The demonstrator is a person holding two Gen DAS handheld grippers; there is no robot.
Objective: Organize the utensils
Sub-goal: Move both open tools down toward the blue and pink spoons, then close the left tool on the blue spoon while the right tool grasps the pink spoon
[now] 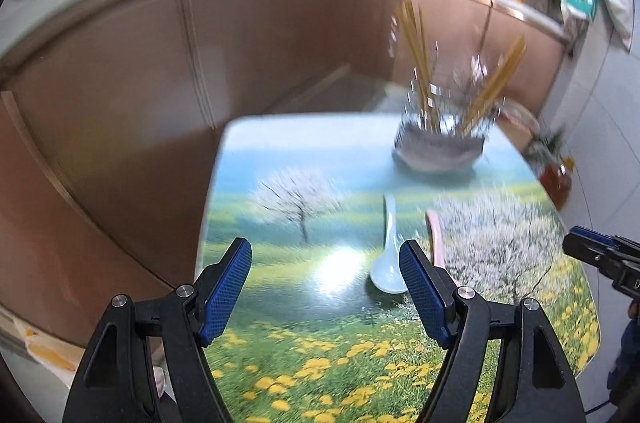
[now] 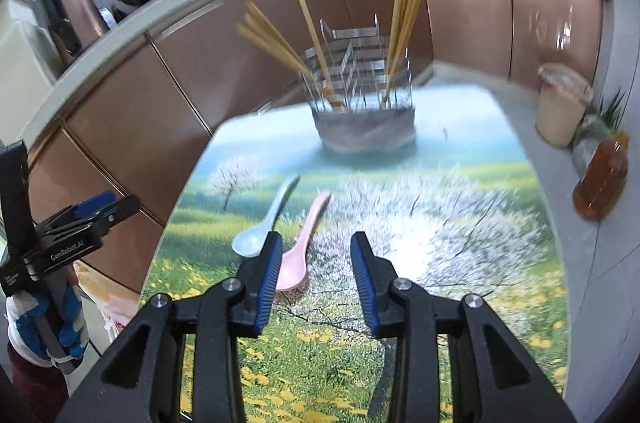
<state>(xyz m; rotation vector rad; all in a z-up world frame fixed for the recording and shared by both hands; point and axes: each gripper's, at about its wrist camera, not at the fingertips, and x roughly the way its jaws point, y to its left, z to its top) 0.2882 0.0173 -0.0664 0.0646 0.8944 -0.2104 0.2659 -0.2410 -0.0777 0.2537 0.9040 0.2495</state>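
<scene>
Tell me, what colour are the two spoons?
One spoon is pale blue, the other pink; the right wrist view shows them best.

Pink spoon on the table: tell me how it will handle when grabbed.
The pink spoon looks stiff and glossy, so it probably slips on the shiny table. Lying flat, its thin handle seems hard to pinch. Its rounded bowl may rock or pivot if pushed.

Left wrist view: looks forward and steeply down along the left gripper [image 1: 326,293] from above the near end of the landscape-print tabletop [image 1: 280,363], near its left edge. Right wrist view: same downward tilt along the right gripper [image 2: 316,271], set further right. Shared: tabletop, white spoon [image 1: 387,255] [image 2: 260,227], pink spoon [image 1: 436,239] [image 2: 304,243], utensil rack [image 1: 440,139] [image 2: 364,119], brown cabinet fronts [image 1: 120,95] [image 2: 472,15]. Each view catches the other gripper at its edge.
</scene>
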